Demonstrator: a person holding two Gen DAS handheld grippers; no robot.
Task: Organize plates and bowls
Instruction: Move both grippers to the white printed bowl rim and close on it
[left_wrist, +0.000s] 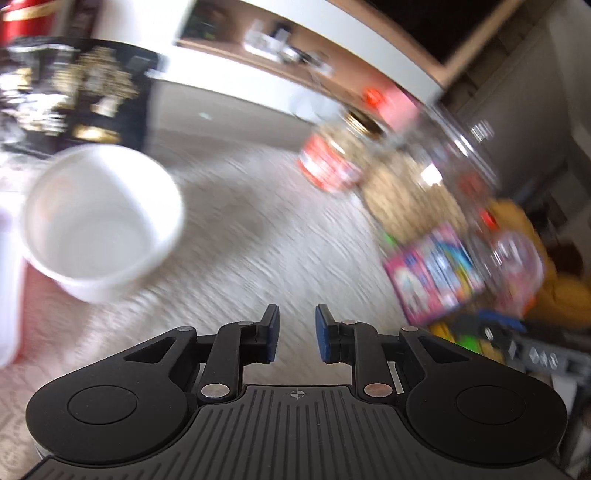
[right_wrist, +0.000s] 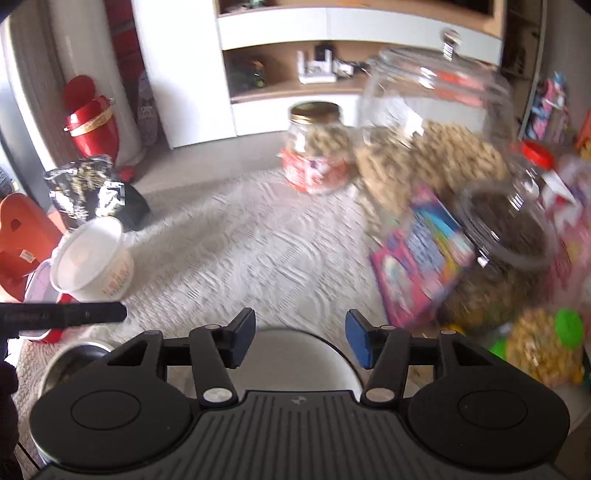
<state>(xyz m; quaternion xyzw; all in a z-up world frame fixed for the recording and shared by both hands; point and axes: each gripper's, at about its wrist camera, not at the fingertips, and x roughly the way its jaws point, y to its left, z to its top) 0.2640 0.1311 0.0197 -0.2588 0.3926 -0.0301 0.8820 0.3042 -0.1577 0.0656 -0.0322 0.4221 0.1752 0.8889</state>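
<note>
Left gripper (left_wrist: 297, 334): we keep it narrowly parted, empty, right of the white bowl (left_wrist: 101, 221), free to reach it.
Right gripper (right_wrist: 300, 339): spread wide, empty, right of that bowl.

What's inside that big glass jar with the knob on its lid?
The big glass jar is partly filled with pale, biscuit-like pieces, heaped in its lower half. Blur hides what exactly they are, and the pink box covers its base.
</note>
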